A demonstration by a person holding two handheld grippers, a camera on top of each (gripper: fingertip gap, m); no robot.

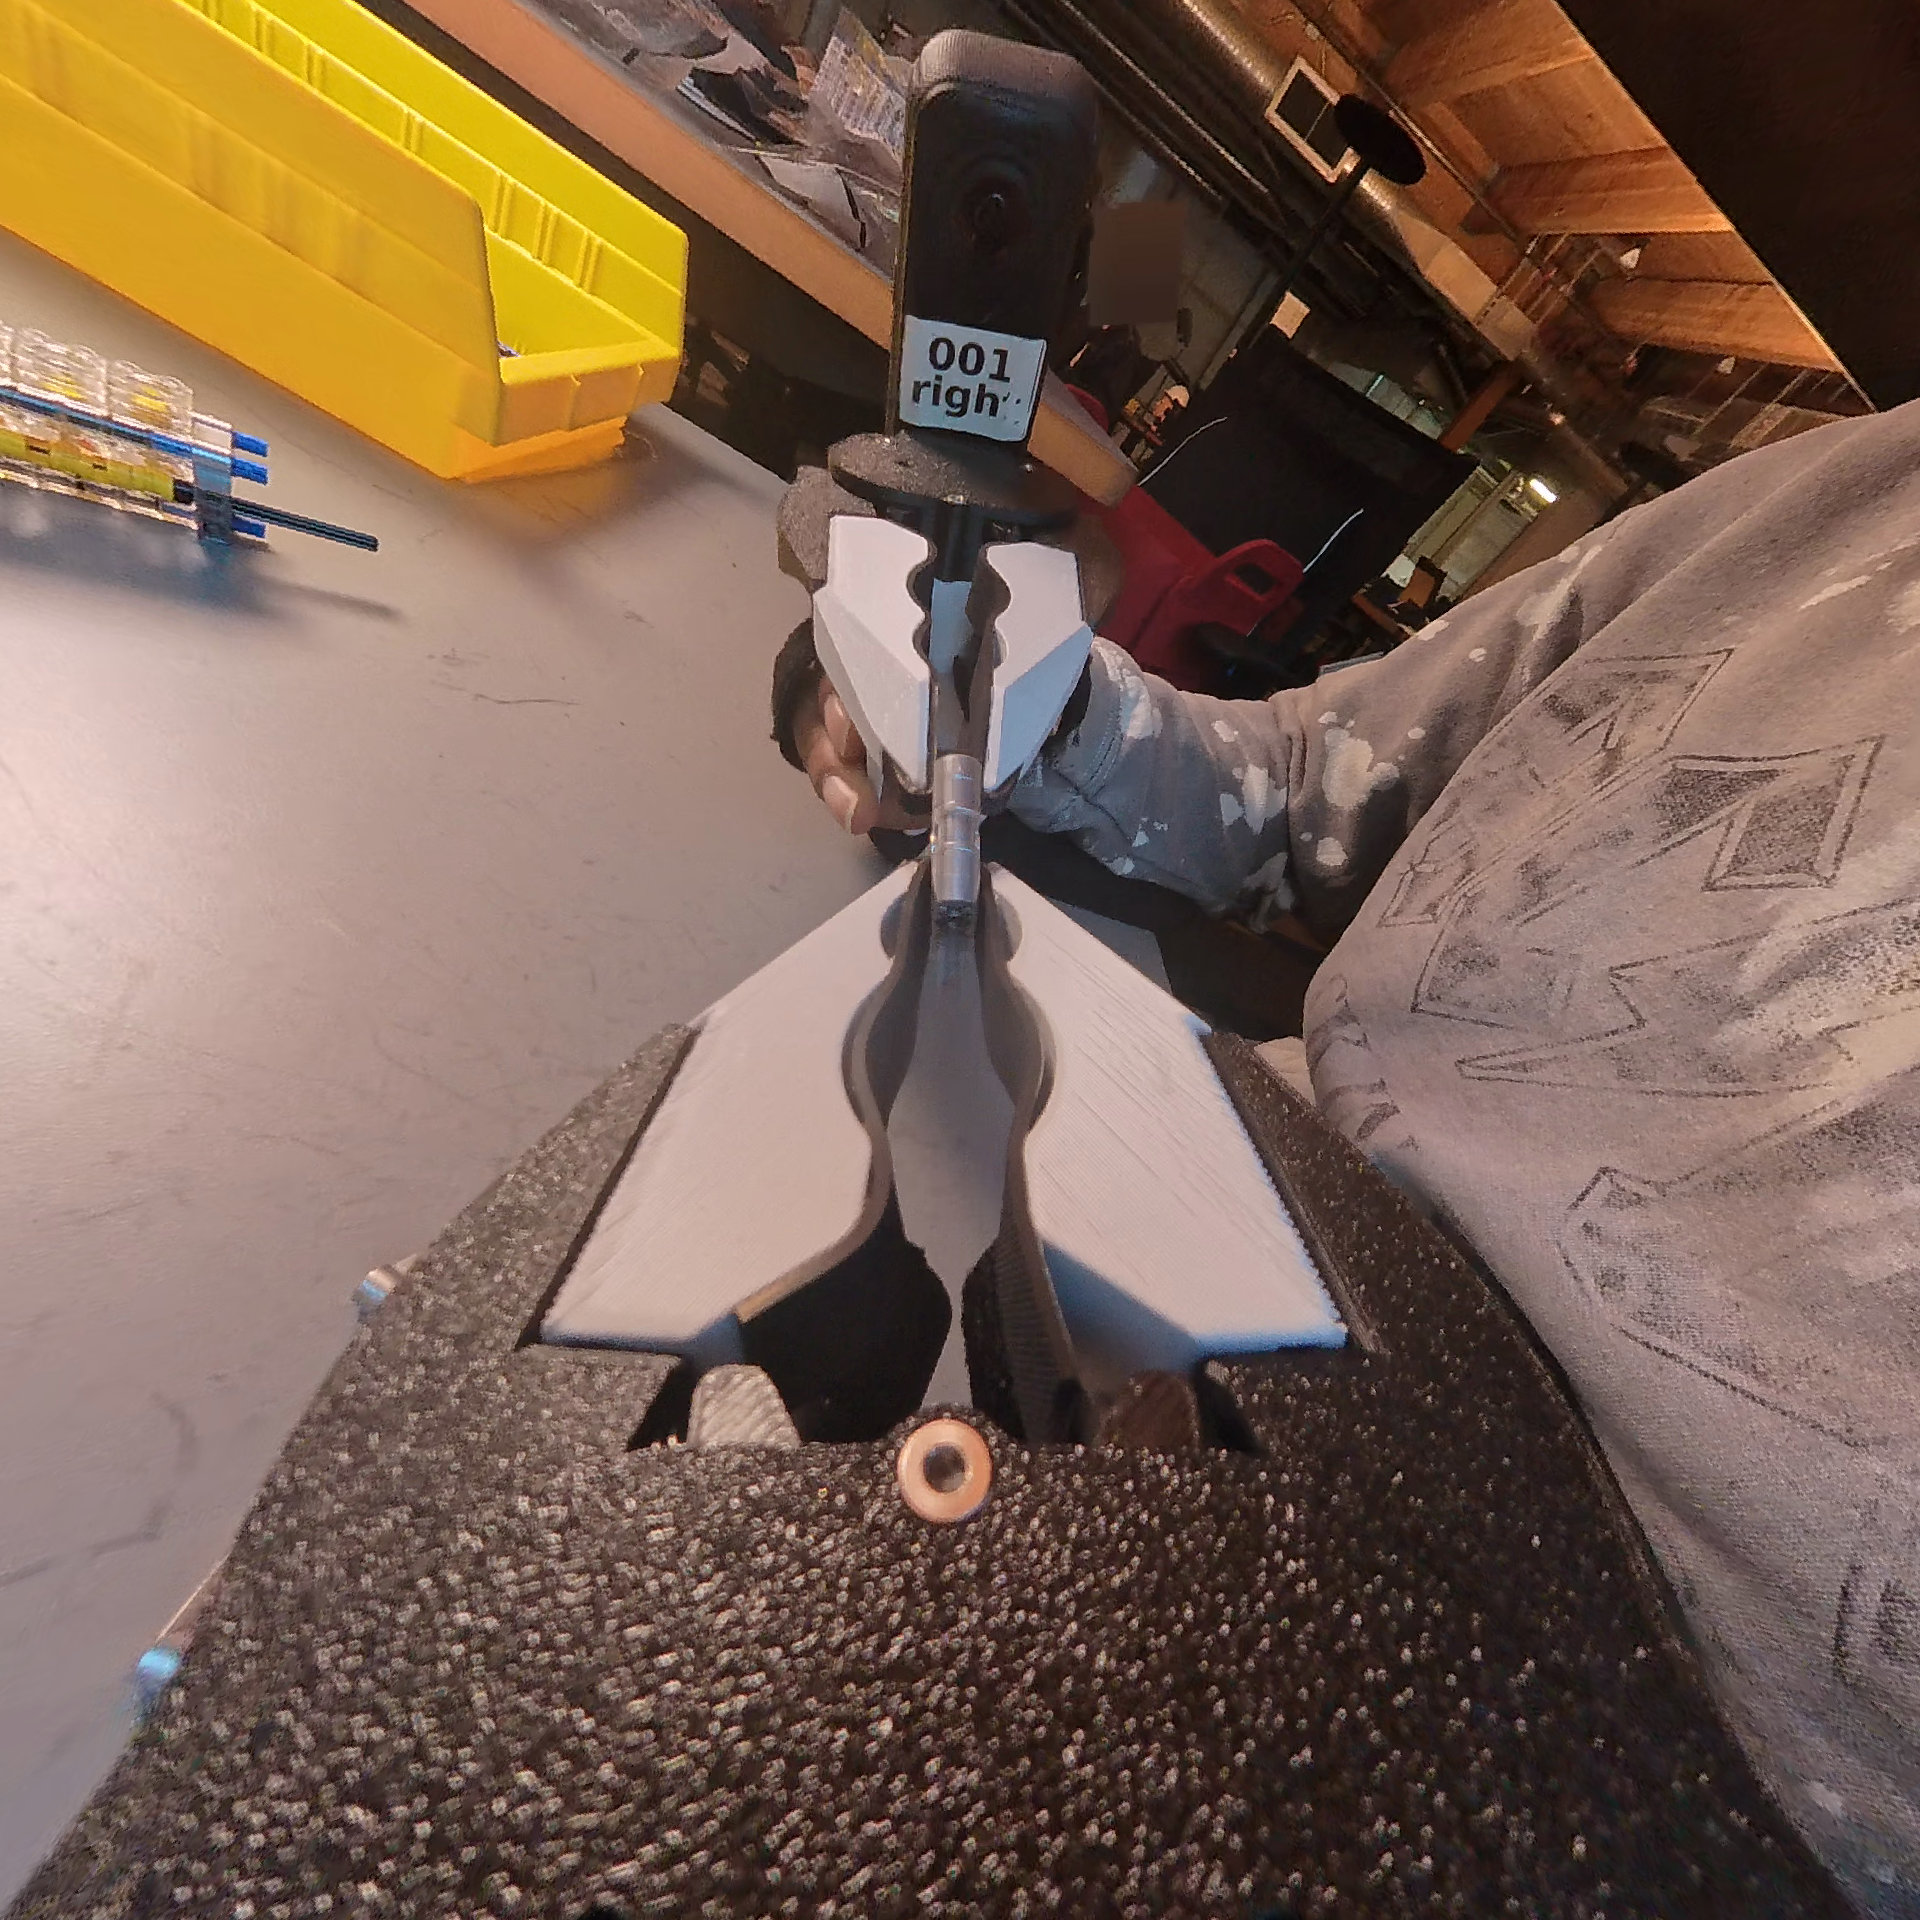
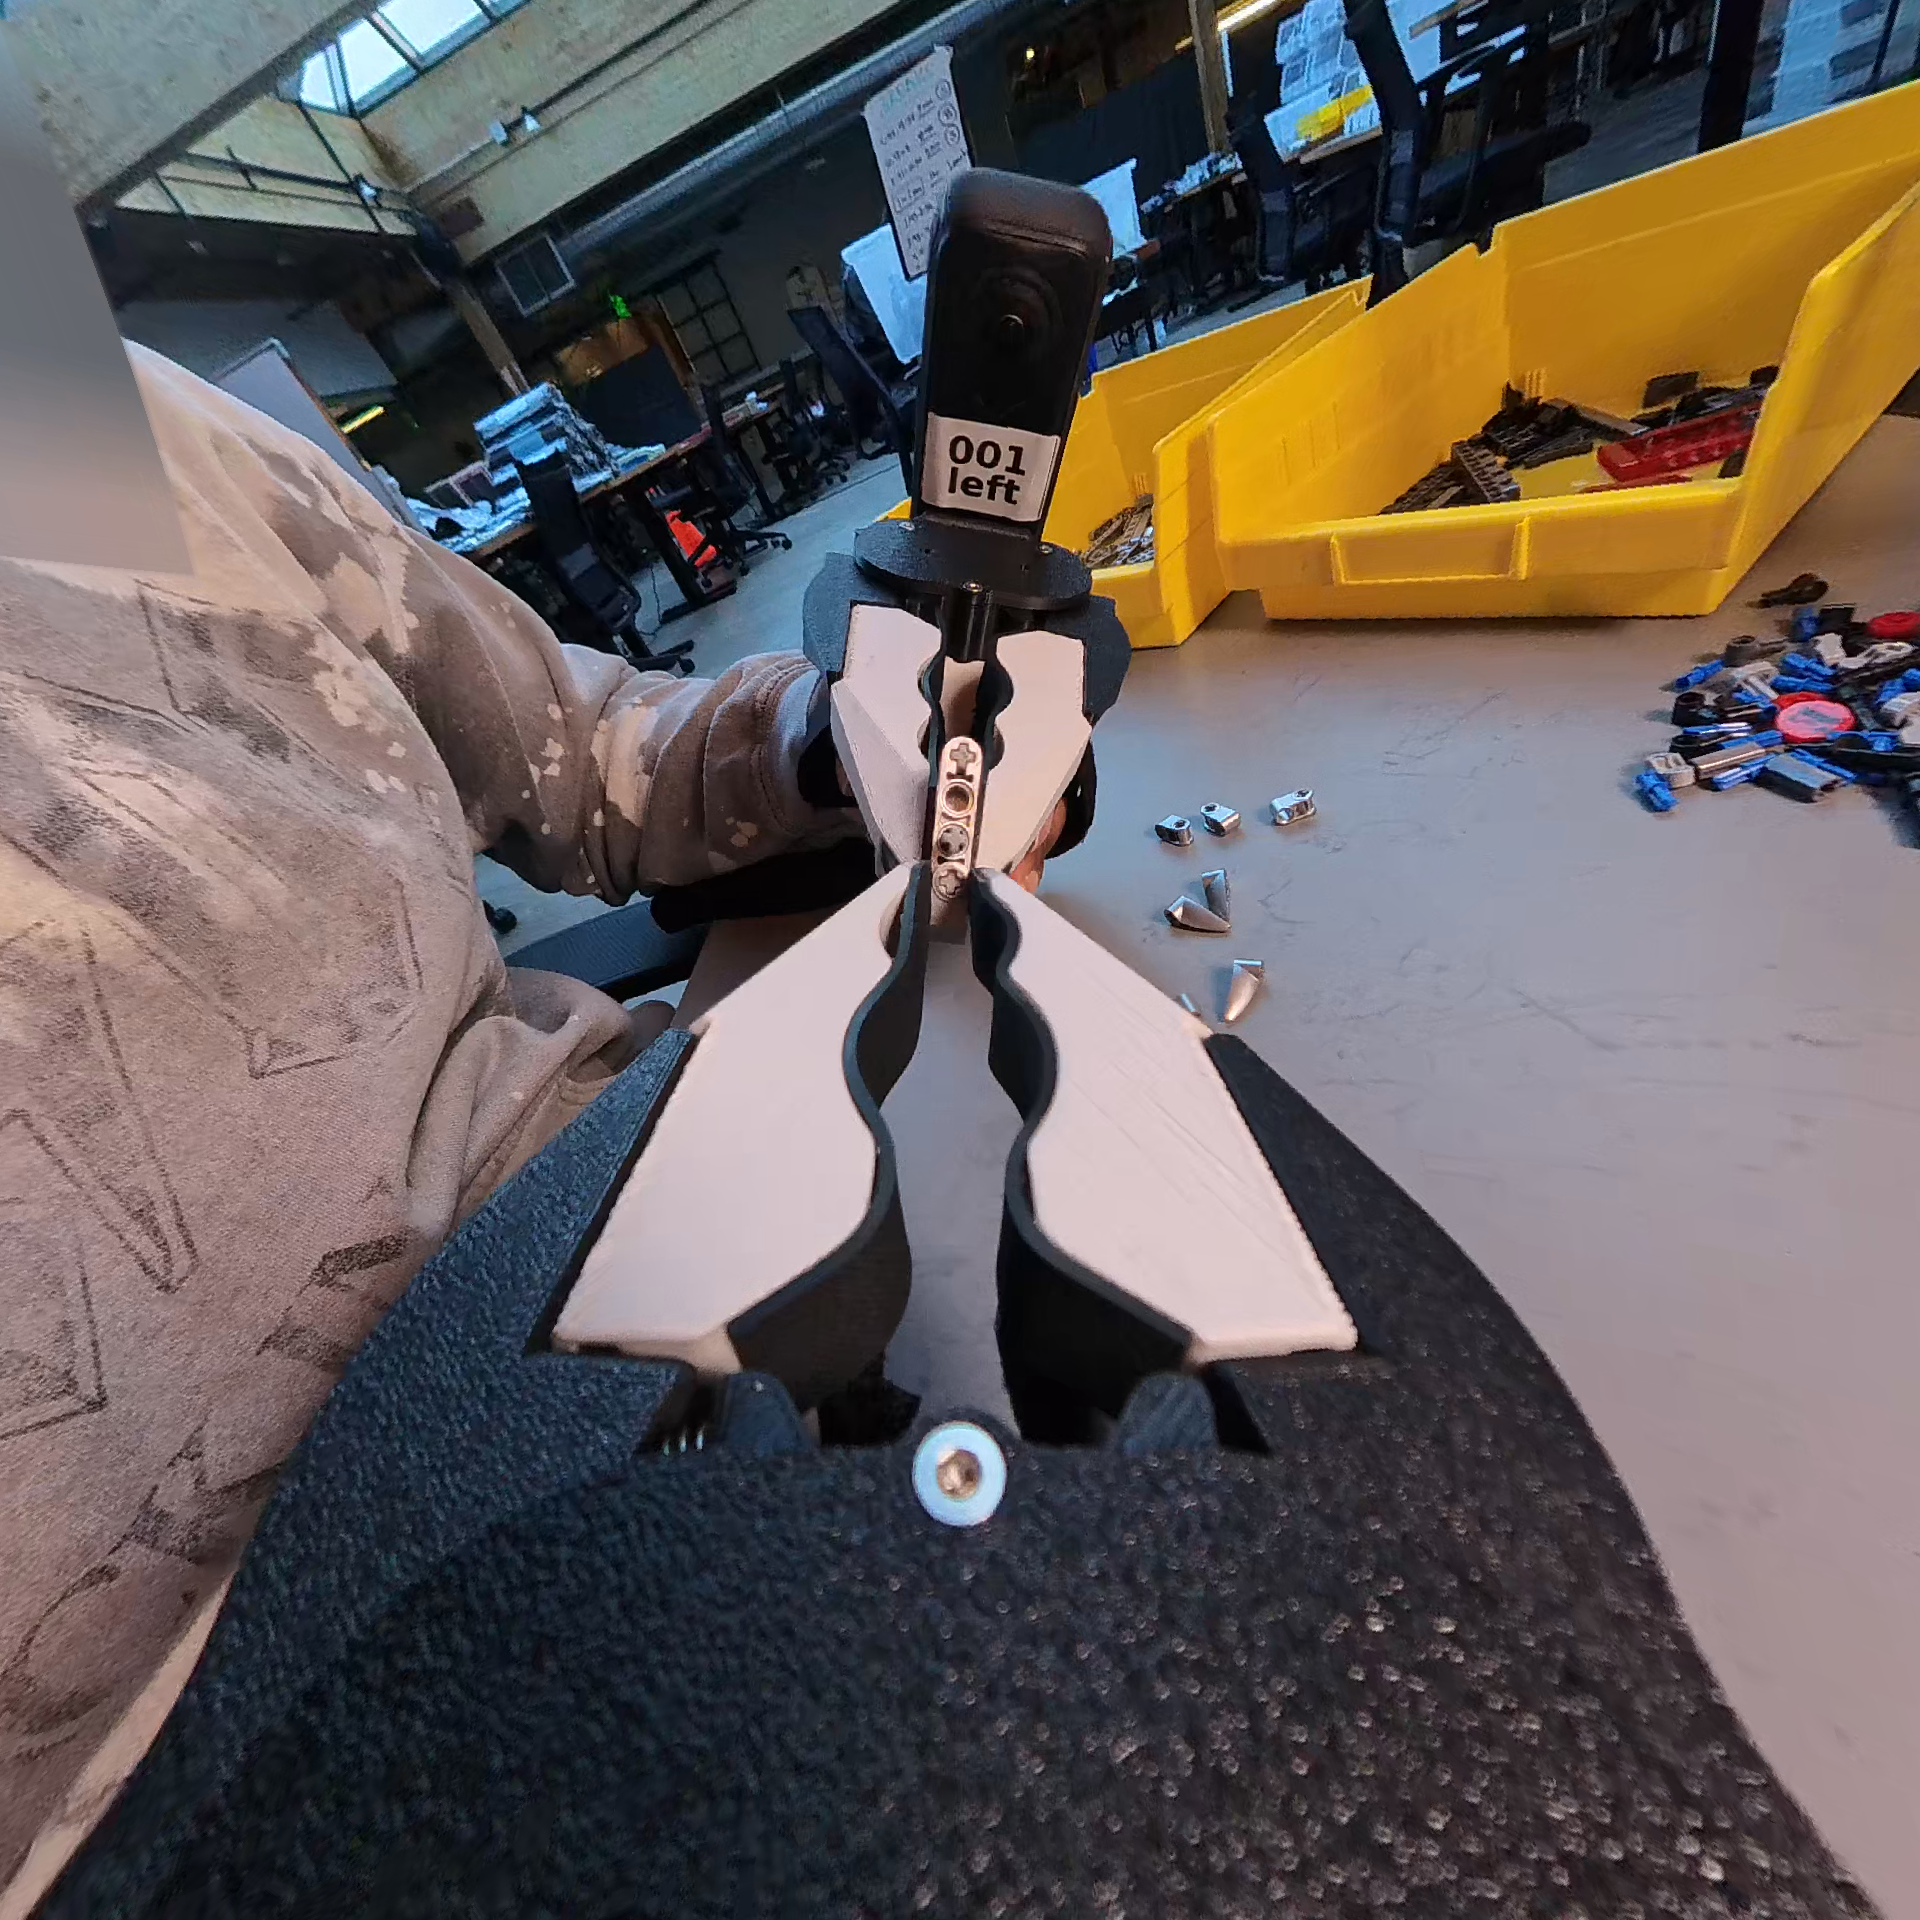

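A small silver beam with holes (image 2: 956, 805) is held in the air between my two grippers, which face each other tip to tip. My right gripper (image 2: 948, 883) is shut on the beam's near end. My left gripper (image 2: 958, 847) is shut on its far end. In the left wrist view the beam (image 1: 954, 831) shows edge-on, running from my left gripper (image 1: 948, 894) to the right gripper (image 1: 951, 779). A hand (image 1: 842, 769) holds the right gripper. Both sit just above the grey table (image 2: 1455, 1039), close to the person's body.
Yellow bins (image 2: 1455, 520) with dark parts stand at the back right. A pile of blue, black and red parts (image 2: 1808, 717) and loose small silver pieces (image 2: 1205, 904) lie on the table. A clear-and-blue assembly (image 1: 114, 436) and another yellow bin (image 1: 312, 229) are left. A grey sweatshirt (image 1: 1610, 935) is close. Both grippers' tips are close together, under 4 cm apart.
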